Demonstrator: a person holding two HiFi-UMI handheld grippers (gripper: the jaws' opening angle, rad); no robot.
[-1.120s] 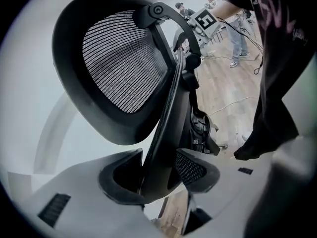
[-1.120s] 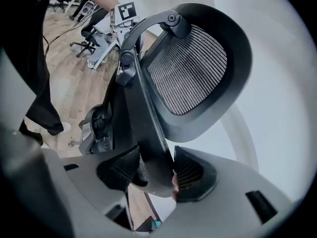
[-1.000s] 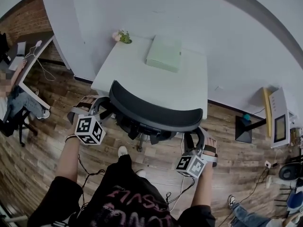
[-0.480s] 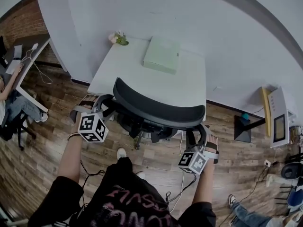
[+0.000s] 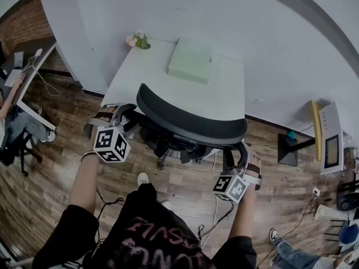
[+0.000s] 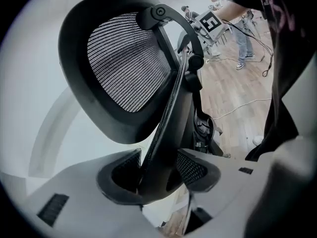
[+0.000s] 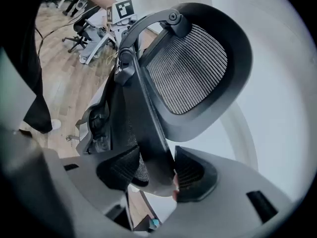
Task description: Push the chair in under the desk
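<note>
In the head view the black mesh office chair (image 5: 190,123) stands at the front edge of the white desk (image 5: 168,83), with its curved backrest overlapping the desk's edge. My left gripper (image 5: 124,112) is shut on the backrest's left rim, and my right gripper (image 5: 238,151) is shut on its right rim. In the left gripper view the backrest's black frame (image 6: 163,113) runs between the two pads of that gripper (image 6: 154,175). The right gripper view shows the same: the backrest rim (image 7: 148,123) sits pinched in that gripper (image 7: 153,175). The seat and the wheels are mostly hidden.
A pale green box (image 5: 192,60) and a small flower pot (image 5: 137,40) sit on the desk, which stands against the white wall. A black stand (image 5: 291,150) and a white device (image 5: 331,144) are at the right. Cables (image 5: 216,206) trail on the wood floor. A person sits at another desk (image 5: 11,111), far left.
The chair has rolled a little forward toward the desk, with both grippers moving along on its backrest. Their hold has not changed.
</note>
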